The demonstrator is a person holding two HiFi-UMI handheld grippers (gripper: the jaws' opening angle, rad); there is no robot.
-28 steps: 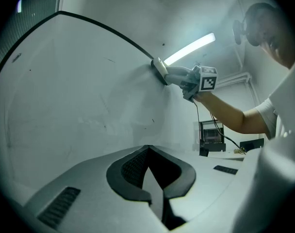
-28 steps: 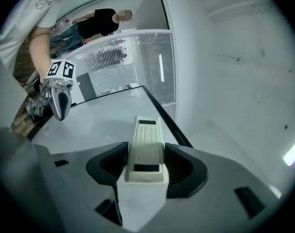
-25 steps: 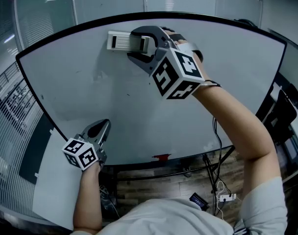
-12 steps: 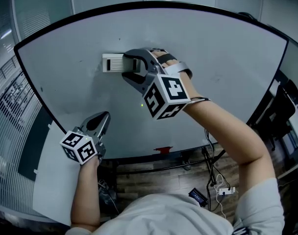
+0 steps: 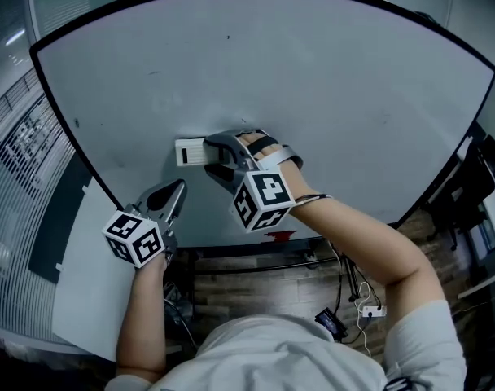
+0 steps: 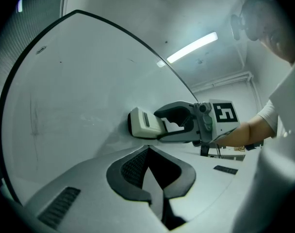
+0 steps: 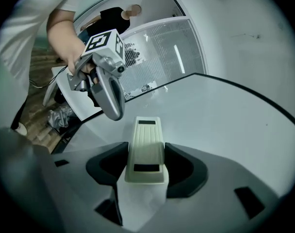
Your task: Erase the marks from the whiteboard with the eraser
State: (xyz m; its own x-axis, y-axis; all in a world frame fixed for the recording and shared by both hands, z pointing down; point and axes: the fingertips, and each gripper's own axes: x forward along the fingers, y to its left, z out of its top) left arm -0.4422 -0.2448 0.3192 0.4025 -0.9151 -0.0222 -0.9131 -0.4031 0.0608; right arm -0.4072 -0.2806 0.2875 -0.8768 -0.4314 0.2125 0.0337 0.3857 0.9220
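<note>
Cream plastic eraser (image 5: 190, 151) sits flat on the whiteboard (image 5: 329, 72), lower left of centre in the head view. My right claw (image 5: 217, 158) is clamped on its end, I reckon so the pad side faces the board for wiping. Left claw (image 5: 168, 202) hangs closed and empty below, out of the way.

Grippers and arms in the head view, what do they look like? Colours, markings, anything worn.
The left gripper and right gripper both have grey metallic bodies with dark pads inside. Each carries a white cube with black square markers: left cube, right cube. Grey straps cross the right hand. The arms are bare below short white sleeves.
</note>
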